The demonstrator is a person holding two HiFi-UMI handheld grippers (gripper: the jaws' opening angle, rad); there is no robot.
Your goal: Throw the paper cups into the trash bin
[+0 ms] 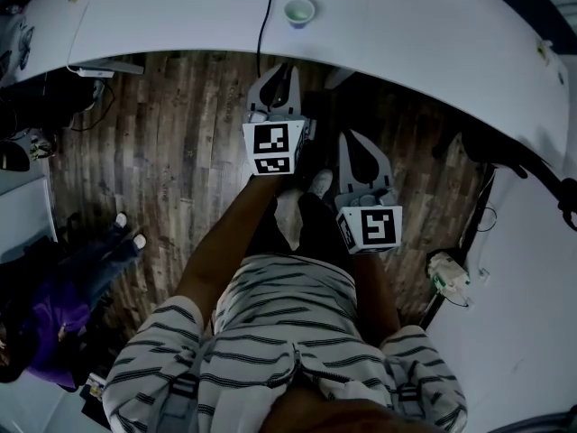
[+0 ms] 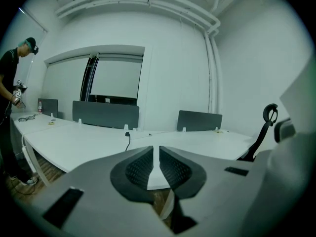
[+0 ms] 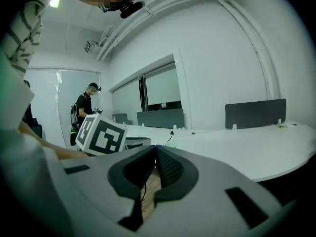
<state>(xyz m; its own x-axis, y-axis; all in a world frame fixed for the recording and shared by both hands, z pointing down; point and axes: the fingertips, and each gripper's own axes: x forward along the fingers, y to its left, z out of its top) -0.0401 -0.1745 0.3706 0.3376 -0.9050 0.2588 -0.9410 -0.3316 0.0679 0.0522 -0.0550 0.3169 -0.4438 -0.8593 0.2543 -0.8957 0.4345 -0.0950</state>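
Observation:
A single paper cup (image 1: pixel 299 11) stands upright on the curved white table (image 1: pixel 406 34), near its front edge. My left gripper (image 1: pixel 276 78) hovers over the wooden floor just short of that edge, pointing towards the cup, jaws shut and empty. To its right and nearer my body is my right gripper (image 1: pixel 362 150), likewise shut with nothing in it. In the left gripper view the left gripper (image 2: pixel 156 148) shows its pads almost touching. In the right gripper view the right gripper (image 3: pixel 155 150) has its pads together. No trash bin shows in any view.
A black cable (image 1: pixel 263 25) runs across the table beside the cup. Another person (image 2: pixel 14 83) stands at the far left end of the desks. Grey desk screens (image 2: pixel 105 113) and an office chair (image 2: pixel 266 127) stand behind. A small white device (image 1: pixel 448 274) lies on the floor to the right.

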